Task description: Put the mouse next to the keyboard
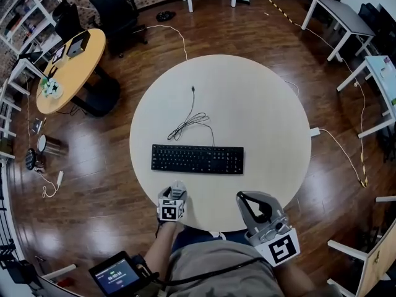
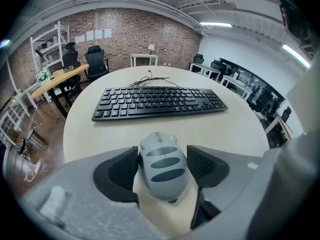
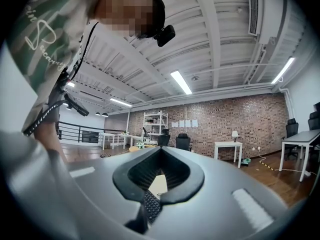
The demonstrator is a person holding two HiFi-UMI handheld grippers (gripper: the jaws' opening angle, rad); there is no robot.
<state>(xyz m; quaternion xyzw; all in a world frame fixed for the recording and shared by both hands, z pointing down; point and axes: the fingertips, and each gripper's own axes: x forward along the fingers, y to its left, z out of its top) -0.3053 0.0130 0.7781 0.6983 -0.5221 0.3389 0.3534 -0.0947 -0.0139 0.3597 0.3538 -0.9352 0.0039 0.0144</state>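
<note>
A grey mouse (image 2: 161,165) sits between the jaws of my left gripper (image 2: 162,154), which is shut on it just above the near edge of the round white table (image 1: 266,122). From the head view the mouse (image 1: 179,185) pokes out ahead of the left gripper (image 1: 174,194), just in front of the keyboard. The black keyboard (image 1: 197,159) lies across the table's middle; in the left gripper view the keyboard (image 2: 159,101) is straight ahead. My right gripper (image 1: 243,197) hovers at the table's near right edge, shut on nothing. Its jaws (image 3: 160,151) meet at the tips.
The keyboard's black cable (image 1: 189,124) lies coiled behind it. A round wooden table (image 1: 71,67) and a black office chair (image 1: 114,8) stand at far left; white desks (image 1: 340,14) at far right. Cables cross the wooden floor.
</note>
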